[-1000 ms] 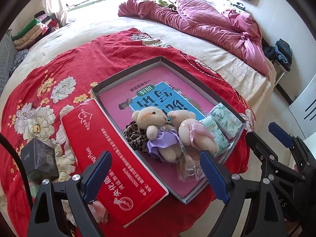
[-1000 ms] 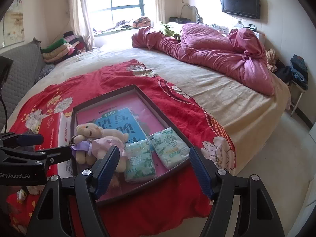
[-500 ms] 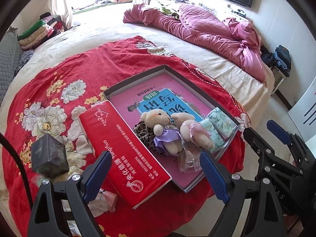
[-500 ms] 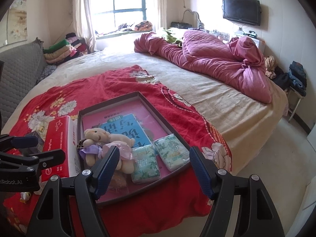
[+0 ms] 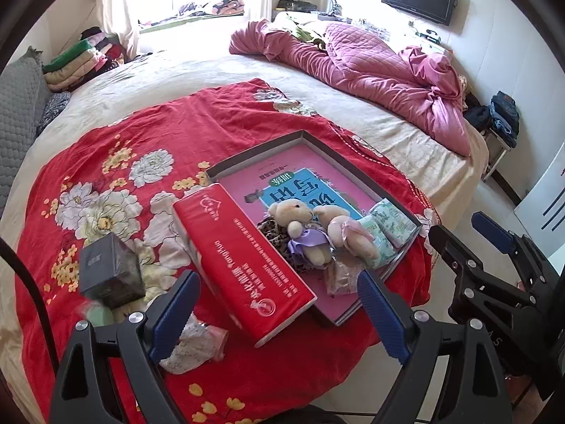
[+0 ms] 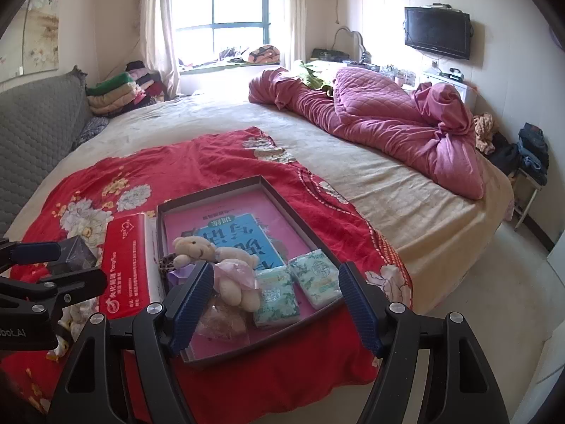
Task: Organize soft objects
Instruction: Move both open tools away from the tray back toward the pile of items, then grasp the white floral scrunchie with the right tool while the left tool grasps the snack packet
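A shallow dark tray (image 5: 353,168) (image 6: 282,198) with a pink lining lies on the red flowered cloth (image 5: 176,130). In it are a blue book (image 5: 303,190), two small teddy bears (image 5: 303,226) (image 6: 212,258), a leopard-print piece (image 5: 273,235), a clear bag (image 6: 220,318) and two green tissue packs (image 5: 388,221) (image 6: 296,282). A long red tissue pack (image 5: 240,261) (image 6: 123,265) leans on the tray's left edge. My left gripper (image 5: 279,314) hangs open above the bed's near edge, empty. My right gripper (image 6: 275,304) is open and empty too, above the tray's near corner.
A dark small box (image 5: 109,268) and a crumpled pale cloth (image 5: 194,346) lie on the red cloth at the left. A pink quilt (image 6: 381,120) is bunched at the far right of the bed. Folded clothes (image 6: 113,92) are stacked by the window. Floor lies beyond the bed's right edge.
Both grippers have drawn back and up from the tray, so it looks smaller and more of the bed and room shows. Nothing on the bed has moved.
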Tool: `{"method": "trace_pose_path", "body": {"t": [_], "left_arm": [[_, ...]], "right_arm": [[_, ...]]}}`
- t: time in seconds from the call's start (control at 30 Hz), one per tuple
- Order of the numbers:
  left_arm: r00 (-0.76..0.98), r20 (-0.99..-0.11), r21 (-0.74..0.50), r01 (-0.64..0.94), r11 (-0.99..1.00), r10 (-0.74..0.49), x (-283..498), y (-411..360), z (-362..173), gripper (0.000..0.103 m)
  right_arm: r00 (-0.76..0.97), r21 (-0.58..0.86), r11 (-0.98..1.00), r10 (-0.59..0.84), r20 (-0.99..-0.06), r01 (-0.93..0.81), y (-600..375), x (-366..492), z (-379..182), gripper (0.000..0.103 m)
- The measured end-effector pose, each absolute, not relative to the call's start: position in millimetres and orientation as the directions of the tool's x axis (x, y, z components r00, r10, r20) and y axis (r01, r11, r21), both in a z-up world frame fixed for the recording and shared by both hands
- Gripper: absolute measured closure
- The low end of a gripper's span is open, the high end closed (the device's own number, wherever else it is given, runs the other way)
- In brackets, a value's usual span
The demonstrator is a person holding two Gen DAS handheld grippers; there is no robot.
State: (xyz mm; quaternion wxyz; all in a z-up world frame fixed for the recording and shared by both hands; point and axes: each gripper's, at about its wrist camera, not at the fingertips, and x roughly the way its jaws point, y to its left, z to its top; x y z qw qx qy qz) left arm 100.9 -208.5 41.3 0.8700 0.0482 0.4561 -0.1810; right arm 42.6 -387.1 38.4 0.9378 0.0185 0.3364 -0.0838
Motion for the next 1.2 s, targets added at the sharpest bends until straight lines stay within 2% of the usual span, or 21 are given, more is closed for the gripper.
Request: {"method": "trace_pose_path", "body": {"t": [0.4,0.77,1.0,1.2], "left_arm": [[0.550,-0.801,-0.075,0.301,0.951,-0.237,86,-168,54,0.013],[0.576,-0.802,-0.089,0.147,0.985,-0.159,82,-77,63,0.013],[0.561,-0.819,-0.121,0.034,0.992,-0.119,76,-17,44,0.013],[0.509,-0.855,-0.109,0.012,0.994,-0.100,67,2,13,0.013]], "right_arm": [[0.779,-0.031,0.990,-0.126,-0.614,0.136,-362,33,58,0.029],[0.796,-0.044,0.999,-0.011,-0.606,-0.020,-305,31,66,0.028],[0.778,-0.047,0.992,0.063,-0.626,-0.119,-267,36,59,0.028],[0.761,-0.086,0.977,0.095,-0.642,-0.194,-231,38,51,0.028]]}}
